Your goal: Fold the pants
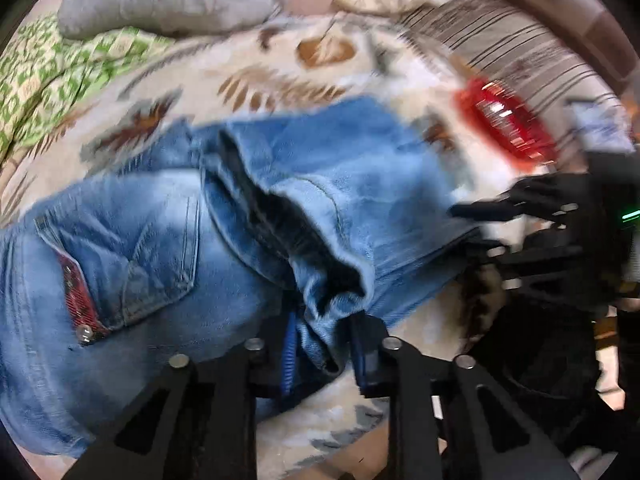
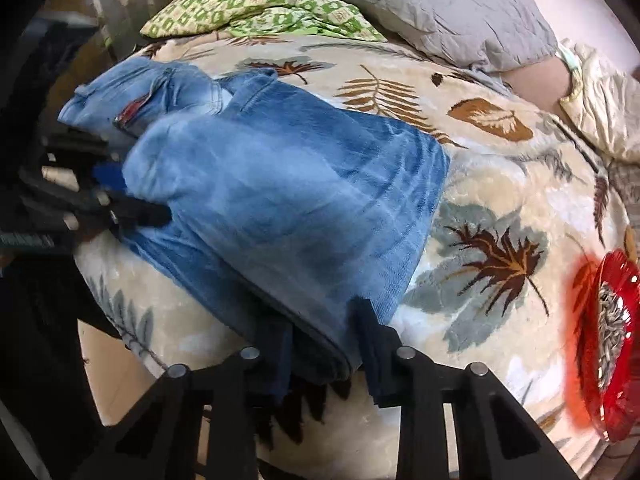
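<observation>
Blue jeans (image 1: 168, 232) lie on a leaf-patterned blanket (image 1: 248, 80), the legs folded back over the seat. My left gripper (image 1: 324, 352) is shut on a bunched fold of the jeans at their near edge. My right gripper (image 2: 324, 360) is shut on the folded edge of the jeans (image 2: 280, 208) at the near side. The right gripper also shows in the left wrist view (image 1: 480, 224), at the jeans' right edge. The left gripper also shows in the right wrist view (image 2: 132, 208), at the jeans' left side.
A red glass dish (image 2: 612, 340) holding seeds sits on the blanket to the right of the jeans; it also shows in the left wrist view (image 1: 508, 124). A grey pillow (image 2: 440, 4) and a green patterned cloth (image 2: 248, 4) lie at the far end. The bed's near edge (image 2: 120, 352) drops off.
</observation>
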Demonstrator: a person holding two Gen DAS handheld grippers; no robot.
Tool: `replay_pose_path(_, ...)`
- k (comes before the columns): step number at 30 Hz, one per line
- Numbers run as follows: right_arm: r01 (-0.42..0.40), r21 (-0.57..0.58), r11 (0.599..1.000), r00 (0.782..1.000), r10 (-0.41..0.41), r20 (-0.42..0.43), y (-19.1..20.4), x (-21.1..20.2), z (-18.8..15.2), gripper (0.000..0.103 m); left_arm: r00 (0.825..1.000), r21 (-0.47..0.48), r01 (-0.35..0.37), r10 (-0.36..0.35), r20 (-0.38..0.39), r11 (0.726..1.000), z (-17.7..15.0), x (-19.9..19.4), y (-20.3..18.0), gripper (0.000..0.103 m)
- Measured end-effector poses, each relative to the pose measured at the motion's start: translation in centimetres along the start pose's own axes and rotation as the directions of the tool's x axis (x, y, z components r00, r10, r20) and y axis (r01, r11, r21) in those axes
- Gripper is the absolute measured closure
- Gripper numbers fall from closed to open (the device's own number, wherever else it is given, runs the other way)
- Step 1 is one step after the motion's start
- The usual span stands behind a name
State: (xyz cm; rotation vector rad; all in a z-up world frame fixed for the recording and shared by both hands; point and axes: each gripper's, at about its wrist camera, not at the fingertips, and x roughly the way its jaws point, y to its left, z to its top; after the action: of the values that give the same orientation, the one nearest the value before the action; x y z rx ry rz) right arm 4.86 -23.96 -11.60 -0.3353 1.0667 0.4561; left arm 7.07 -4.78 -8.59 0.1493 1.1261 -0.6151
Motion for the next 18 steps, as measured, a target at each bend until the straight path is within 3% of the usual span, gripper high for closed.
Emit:
replay_pose_path(2,0.01,-0.034,0.999,1.0,-0.01,-0.003,0.3,-0.1,0.0,0.075,0.999,-0.015,0.045,-0.045,0.024,0.999,-0.4,-1.4,0.6,0.084)
replay_pose_path(3,0.004,-0.048,0.999,1.0,-0.004,-0.001,0.5,-0.2,-0.1,0.076,1.0,-0.026,0.015,-0.015,0.005,1.0,-0.6,-1.0,0.9,0.092)
replay_pose_path(4,0.008,-0.054,0.999,1.0,-0.009,-0.002,0.7,-0.2,-0.1,0.076,0.998,-0.022,-0.057,0.057,-0.036,0.998,-1.1,0.0,1.7,0.091)
replay_pose_path(6,0.014,-0.067,0.998,1.0,-0.015,-0.012,0.9,0.0,-0.1,0.076,0.995,-0.07,-0.025,0.018,-0.101,0.997,-1.8,2.1,2.9,0.09)
replay_pose_path(8,0.02,-0.07,0.997,1.0,-0.021,-0.013,1.0,0.1,-0.1,0.074,0.997,-0.061,-0.032,0.027,-0.077,0.998,-1.7,2.1,2.7,0.087)
replay_pose_path(9,0.024,-0.072,0.997,1.0,-0.025,-0.011,1.0,0.0,-0.1,0.072,0.997,-0.055,-0.025,0.021,-0.078,0.998,-1.5,1.7,2.5,0.08)
replay_pose_path(10,0.023,-0.073,0.997,1.0,-0.024,-0.011,0.9,-0.2,-0.1,0.068,0.997,-0.073,-0.02,0.015,-0.07,0.997,-1.3,0.9,2.6,0.062)
replay_pose_path(11,0.017,-0.072,0.997,1.0,-0.018,-0.013,0.8,-0.4,-0.1,0.065,0.998,-0.091,-0.018,0.013,-0.059,0.996,-1.2,0.3,2.8,0.051)
replay_pose_path(12,0.002,-0.069,0.998,1.0,-0.003,-0.017,0.6,-0.8,-0.1,0.054,1.0,-0.112,-0.01,0.007,-0.026,0.994,-0.9,-0.9,3.2,0.031)
replay_pose_path(13,-0.015,-0.064,0.998,1.0,0.014,-0.017,0.4,-1.2,-0.2,0.04,1.0,-0.126,0.005,-0.002,0.023,0.992,-0.7,-2.2,3.5,0.021)
replay_pose_path(14,-0.043,-0.051,0.998,0.999,0.043,0.001,0.0,-2.0,-0.3,0.038,0.998,-0.141,0.019,-0.009,0.068,0.99,-0.3,-3.6,4.0,0.02)
replay_pose_path(18,-0.106,0.002,0.994,0.991,0.106,0.081,-1.6,-4.2,0.3,0.038,0.994,-0.202,0.033,-0.012,0.104,0.979,2.5,-4.3,5.3,0.02)
